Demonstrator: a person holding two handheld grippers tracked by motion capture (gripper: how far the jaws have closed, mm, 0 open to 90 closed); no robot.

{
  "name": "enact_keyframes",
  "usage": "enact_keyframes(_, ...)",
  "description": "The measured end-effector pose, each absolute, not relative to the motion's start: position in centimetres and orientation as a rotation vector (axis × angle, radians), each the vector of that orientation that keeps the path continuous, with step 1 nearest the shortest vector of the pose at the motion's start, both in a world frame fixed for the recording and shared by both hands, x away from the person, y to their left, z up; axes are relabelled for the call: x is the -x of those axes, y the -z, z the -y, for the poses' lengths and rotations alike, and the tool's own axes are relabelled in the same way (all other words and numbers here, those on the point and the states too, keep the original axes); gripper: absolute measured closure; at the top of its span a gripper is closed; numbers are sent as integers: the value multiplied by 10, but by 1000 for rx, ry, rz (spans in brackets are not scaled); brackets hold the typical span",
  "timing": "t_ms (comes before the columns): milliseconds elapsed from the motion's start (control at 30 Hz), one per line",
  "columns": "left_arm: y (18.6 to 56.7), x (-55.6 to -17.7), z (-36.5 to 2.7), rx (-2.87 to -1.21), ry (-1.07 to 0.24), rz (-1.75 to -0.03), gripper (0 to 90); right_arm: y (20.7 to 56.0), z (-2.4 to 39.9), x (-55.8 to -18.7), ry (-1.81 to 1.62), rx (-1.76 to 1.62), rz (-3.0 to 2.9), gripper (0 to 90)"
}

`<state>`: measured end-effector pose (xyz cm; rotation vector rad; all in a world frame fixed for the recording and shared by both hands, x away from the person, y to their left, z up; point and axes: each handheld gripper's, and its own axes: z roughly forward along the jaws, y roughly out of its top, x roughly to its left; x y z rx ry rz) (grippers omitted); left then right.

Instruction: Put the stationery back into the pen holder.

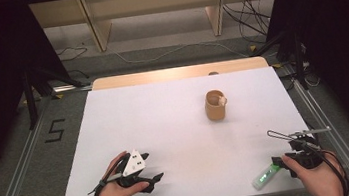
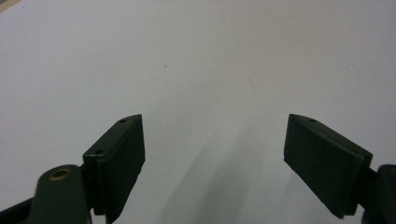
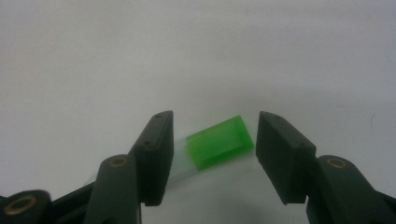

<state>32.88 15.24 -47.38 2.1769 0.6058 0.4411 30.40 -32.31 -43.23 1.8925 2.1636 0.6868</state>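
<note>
A small clear tube with a green end (image 1: 265, 175) lies on the white table sheet (image 1: 175, 123) near the front right edge. My right gripper (image 1: 277, 162) points at it from the right. In the right gripper view the green end (image 3: 219, 142) sits slanted between the jaws of my right gripper (image 3: 215, 116), which stand apart on either side of it; I see no pad pressing on it. My left gripper (image 1: 154, 178) rests near the front left of the sheet. Its jaws are wide open over bare sheet in the left gripper view (image 2: 215, 121).
A tan cup (image 1: 215, 104) with something pale at its rim stands upright right of the table's middle. A wooden strip (image 1: 179, 72) edges the far side. Dark stands and cables flank the table on the floor.
</note>
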Motion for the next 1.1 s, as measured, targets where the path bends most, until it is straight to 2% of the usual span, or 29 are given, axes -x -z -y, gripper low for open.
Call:
enact_keyframes(367, 473, -329, -153, -2175, -440, -600, 207, 439, 309, -304, -582, -2128, -2149, 435)
enact_keyframes(467, 473, -329, -153, -2174, -440, -599, 207, 442, 306, -304, -559, -2168, -2115, 401)
enact_keyframes(567, 472, -329, -153, -2174, -433, -597, 207, 443, 305, -307, -542, -2215, -2069, 329)
enact_keyframes(800, 472, -328, -153, -2170, -429, -594, 207, 444, 300, -316, -535, -2290, -1982, 288)
enact_keyframes(1100, 473, -327, -152, -2168, -428, -599, 208, 440, 306, -322, -515, -2359, -1814, 397)
